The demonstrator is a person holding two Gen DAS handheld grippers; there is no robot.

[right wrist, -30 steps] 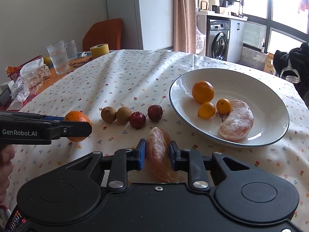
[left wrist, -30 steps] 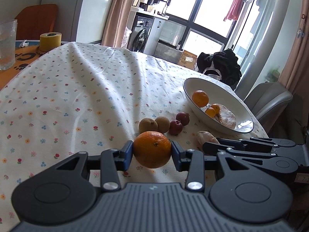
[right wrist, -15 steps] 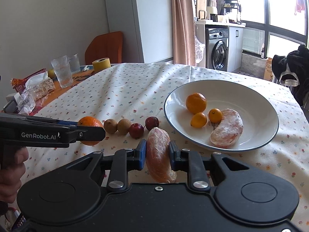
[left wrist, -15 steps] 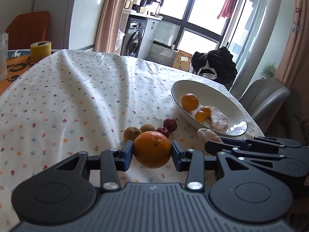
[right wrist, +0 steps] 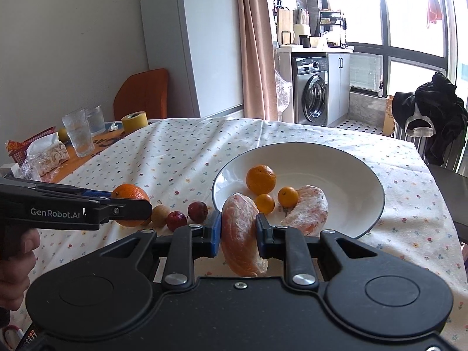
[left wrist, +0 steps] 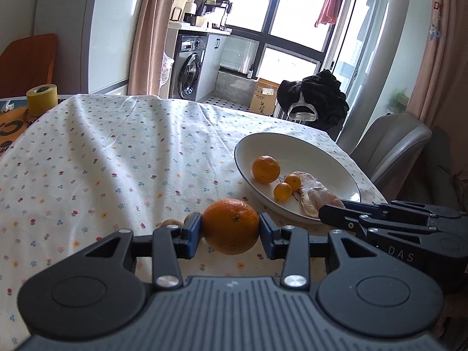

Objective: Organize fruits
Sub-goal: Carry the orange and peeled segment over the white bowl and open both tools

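- While clamped in the left tongs (left wrist: 230, 228), the orange (left wrist: 230, 225) hangs above the surface (left wrist: 117, 161).
- Right tongs (right wrist: 238, 231) grip a wrapped segment (right wrist: 241, 234) at the plate (right wrist: 377, 204) rim.
- Plate holds three citrus and another wrapped segment.

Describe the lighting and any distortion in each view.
Left wrist: window blown out white, sunlight and shadow bands across the tablecloth, fisheye curving the wall edges. Right wrist: bright windows too, plate evenly lit, dark vignette at the corners.

Two oranges (right wrist: 260, 179), two kumquats (right wrist: 287, 196), two peeled segments (right wrist: 305, 210), two glasses (right wrist: 78, 137)
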